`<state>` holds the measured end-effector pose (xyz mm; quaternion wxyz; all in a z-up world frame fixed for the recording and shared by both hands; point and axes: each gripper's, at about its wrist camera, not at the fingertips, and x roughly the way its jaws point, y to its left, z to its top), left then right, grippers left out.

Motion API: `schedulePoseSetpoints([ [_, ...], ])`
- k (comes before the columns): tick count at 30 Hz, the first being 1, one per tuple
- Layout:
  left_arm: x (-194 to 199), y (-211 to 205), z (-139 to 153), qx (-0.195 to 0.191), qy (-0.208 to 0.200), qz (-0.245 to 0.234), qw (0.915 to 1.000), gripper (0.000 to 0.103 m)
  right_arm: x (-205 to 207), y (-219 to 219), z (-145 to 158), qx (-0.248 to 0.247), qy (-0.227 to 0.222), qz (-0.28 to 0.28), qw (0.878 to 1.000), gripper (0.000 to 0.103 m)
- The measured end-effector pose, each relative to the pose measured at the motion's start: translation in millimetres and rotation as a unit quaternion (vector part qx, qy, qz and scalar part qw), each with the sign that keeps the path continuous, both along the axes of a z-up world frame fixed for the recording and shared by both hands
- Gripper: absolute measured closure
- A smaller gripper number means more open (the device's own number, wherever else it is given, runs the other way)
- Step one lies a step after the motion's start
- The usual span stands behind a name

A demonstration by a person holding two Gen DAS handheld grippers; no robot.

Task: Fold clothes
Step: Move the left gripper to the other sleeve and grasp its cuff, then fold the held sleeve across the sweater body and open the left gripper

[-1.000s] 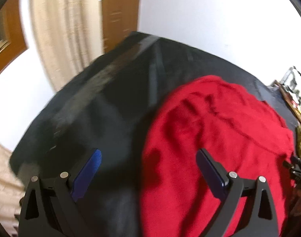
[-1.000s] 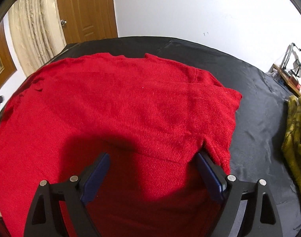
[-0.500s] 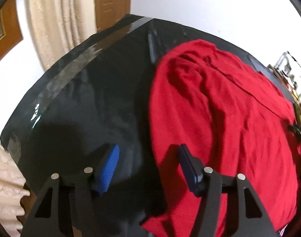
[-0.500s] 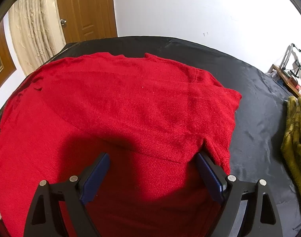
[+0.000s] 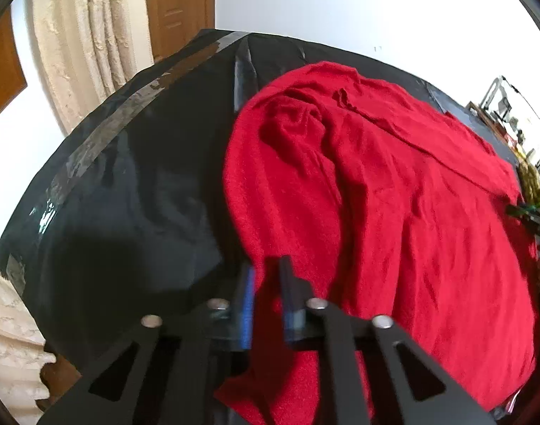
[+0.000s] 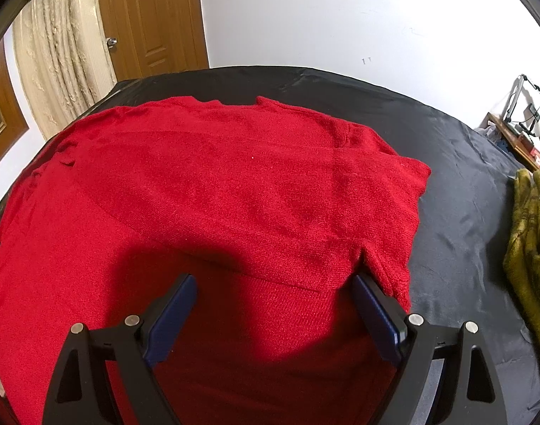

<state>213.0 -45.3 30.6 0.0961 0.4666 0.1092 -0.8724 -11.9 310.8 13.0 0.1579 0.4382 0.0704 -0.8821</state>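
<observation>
Left gripper [image 5: 264,281]: clamped on the near left edge of the red sweater [image 5: 394,212], a pinch of knit between the pads.
Right gripper [image 6: 273,304]: jaws wide, holding nothing, sweater spread beneath and ahead.
Grip check: likely a thin bite; lift slowly so it doesn't slip.
Fold path: carry the edge rightward across the body.
Far: black cloth [image 6: 457,191]; olive garment [image 6: 532,233] well to the right.

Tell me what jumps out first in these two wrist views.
The red sweater dominates, spread across the black table cover and filling most of both views. The left gripper is shut on the sweater's edge at its side, while the right gripper hangs open over the near part. An olive-yellow garment lies bunched at the right edge of the table.
</observation>
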Motion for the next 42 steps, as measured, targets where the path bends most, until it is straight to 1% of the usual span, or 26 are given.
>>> schedulePoseSetpoints([
  [3, 2, -11, 10, 0.010, 0.016, 0.020, 0.9996, 0.100, 0, 1, 0, -0.001, 0.000, 0.000, 1.000, 0.012],
  [4, 3, -17, 19, 0.012, 0.027, 0.029, 0.9991, 0.100, 0, 1, 0, -0.002, 0.000, 0.000, 1.000, 0.012],
  [5, 3, -22, 28, 0.009, 0.037, 0.036, 0.9986, 0.100, 1, 1, 0, -0.001, 0.000, 0.000, 1.000, 0.012],
  [9, 1, -41, 73, -0.023, 0.083, 0.060, 0.9945, 0.100, 1, 1, 0, 0.000, 0.001, -0.001, 1.000, 0.012],
  [10, 0, -44, 80, -0.022, 0.089, 0.060, 0.9939, 0.100, 1, 1, 0, 0.000, 0.001, 0.000, 1.000, 0.012],
  [13, -6, -49, 99, -0.006, 0.103, 0.061, 0.9928, 0.100, 1, 0, 0, 0.000, 0.001, -0.001, 1.000, 0.012],
  [16, -9, -48, 113, 0.022, 0.119, 0.050, 0.9914, 0.100, 1, 1, 0, 0.000, 0.001, 0.000, 1.000, 0.012],
  [19, -16, -32, 122, 0.064, 0.124, 0.018, 0.9900, 0.100, 1, 1, 0, 0.000, 0.001, 0.000, 1.000, 0.012],
  [22, -26, -4, 132, 0.067, 0.130, -0.019, 0.9890, 0.100, 1, 1, 0, 0.001, 0.001, 0.000, 1.000, 0.012],
  [24, -36, 17, 139, 0.071, 0.138, -0.047, 0.9868, 0.100, 1, 1, 0, 0.001, 0.001, 0.000, 1.000, 0.012],
  [29, -64, 72, 151, 0.097, 0.144, -0.131, 0.9760, 0.100, 1, 1, 0, 0.002, 0.001, 0.000, 1.000, 0.012],
  [33, -94, 126, 146, 0.113, 0.120, -0.202, 0.9655, 0.100, 2, 1, 0, 0.004, 0.001, 0.000, 1.000, 0.012],
  [35, -111, 144, 139, 0.111, 0.101, -0.220, 0.9639, 0.095, 2, 1, 0, 0.003, 0.002, 0.000, 1.000, 0.012],
  [36, -119, 152, 134, 0.114, 0.090, -0.231, 0.9621, 0.087, 2, 1, 0, 0.003, 0.002, 0.000, 1.000, 0.012],
  [37, -128, 157, 128, 0.118, 0.079, -0.235, 0.9616, 0.070, 3, 2, 1, 0.002, 0.003, -0.001, 1.000, 0.012],
  [38, -133, 158, 124, 0.120, 0.072, -0.233, 0.9623, 0.061, 3, 2, 1, 0.002, 0.004, -0.002, 1.000, 0.012],
  [39, -138, 159, 121, 0.122, 0.066, -0.231, 0.9629, 0.047, 3, 2, 1, 0.001, 0.004, -0.003, 1.000, 0.012],
  [40, -141, 157, 118, 0.126, 0.066, -0.228, 0.9631, 0.043, 3, 2, 1, 0.000, 0.004, -0.003, 1.000, 0.012],
  [42, -138, 151, 114, 0.126, 0.065, -0.221, 0.9649, 0.043, 3, 3, 1, 0.000, 0.004, -0.003, 1.000, 0.012],
])
